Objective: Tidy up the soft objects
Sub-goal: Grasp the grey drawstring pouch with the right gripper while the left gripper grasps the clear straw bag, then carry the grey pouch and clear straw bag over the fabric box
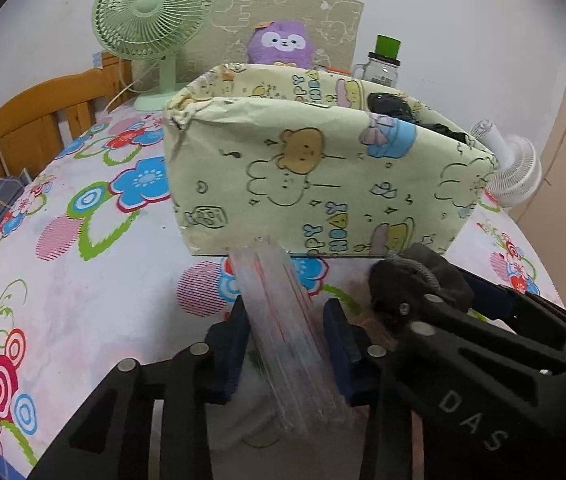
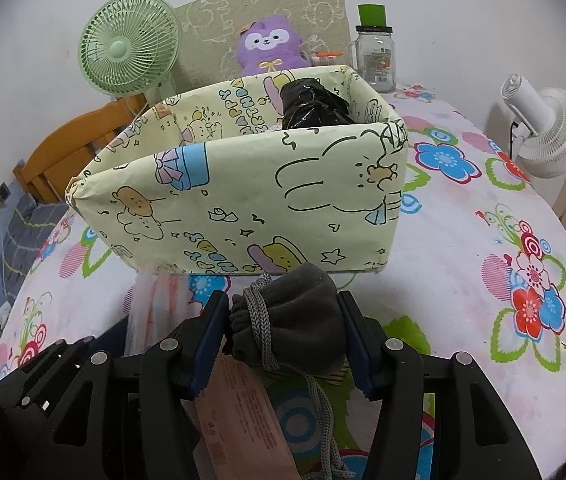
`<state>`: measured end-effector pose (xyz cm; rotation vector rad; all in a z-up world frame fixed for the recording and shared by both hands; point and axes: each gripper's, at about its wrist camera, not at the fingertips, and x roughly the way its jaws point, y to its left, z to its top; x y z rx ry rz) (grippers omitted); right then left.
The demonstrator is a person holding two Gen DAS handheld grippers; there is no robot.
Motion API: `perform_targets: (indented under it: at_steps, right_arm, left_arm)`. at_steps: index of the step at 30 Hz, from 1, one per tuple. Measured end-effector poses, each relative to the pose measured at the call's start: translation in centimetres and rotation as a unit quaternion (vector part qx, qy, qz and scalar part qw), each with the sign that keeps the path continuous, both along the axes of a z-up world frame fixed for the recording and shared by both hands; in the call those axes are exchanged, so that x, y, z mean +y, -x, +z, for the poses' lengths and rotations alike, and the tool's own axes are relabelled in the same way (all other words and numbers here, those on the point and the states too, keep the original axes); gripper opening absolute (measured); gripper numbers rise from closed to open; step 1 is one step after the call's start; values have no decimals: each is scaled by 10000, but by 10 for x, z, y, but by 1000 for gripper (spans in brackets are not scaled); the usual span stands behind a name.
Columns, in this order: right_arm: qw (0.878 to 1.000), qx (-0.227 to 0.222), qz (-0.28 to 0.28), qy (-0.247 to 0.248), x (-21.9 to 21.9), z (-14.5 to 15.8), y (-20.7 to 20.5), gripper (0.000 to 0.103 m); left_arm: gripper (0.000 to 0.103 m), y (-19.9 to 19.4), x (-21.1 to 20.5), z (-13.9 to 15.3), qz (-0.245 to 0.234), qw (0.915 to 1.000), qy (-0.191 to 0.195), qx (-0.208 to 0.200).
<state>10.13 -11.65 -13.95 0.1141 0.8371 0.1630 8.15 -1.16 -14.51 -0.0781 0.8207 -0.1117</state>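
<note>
A pale green cartoon-print box (image 1: 323,184) (image 2: 251,200) stands on the flowered table, with a black plastic bundle (image 2: 311,106) (image 1: 399,110) inside at its far end. My left gripper (image 1: 287,320) is shut on a clear plastic packet (image 1: 283,328), whose tip touches the box's lower front edge. My right gripper (image 2: 285,320) is shut on a grey drawstring pouch (image 2: 295,320), just in front of the box; it also shows in the left wrist view (image 1: 435,276). The clear packet shows at left in the right wrist view (image 2: 151,304).
A green fan (image 1: 151,20) (image 2: 127,52), a purple plush (image 1: 283,42) (image 2: 267,44) and a green-lidded jar (image 1: 383,64) (image 2: 375,56) stand behind the box. A white fan (image 2: 543,128) (image 1: 515,168) is at right. A pink packet (image 2: 243,412) lies under my right gripper.
</note>
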Motion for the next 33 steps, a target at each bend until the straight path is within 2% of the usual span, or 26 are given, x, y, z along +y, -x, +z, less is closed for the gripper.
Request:
perform_targets:
  at_steps: [6,33]
  right_arm:
    - [10000,-42,-8,-19,-2,2,3,58]
    - [9976,-679,-94,-109,-10,50,41,59]
  left_arm:
    - [30,3,-4,5,-85,9999,-22,-71]
    - [29,33,-19,49,-225,9977,-88,-630]
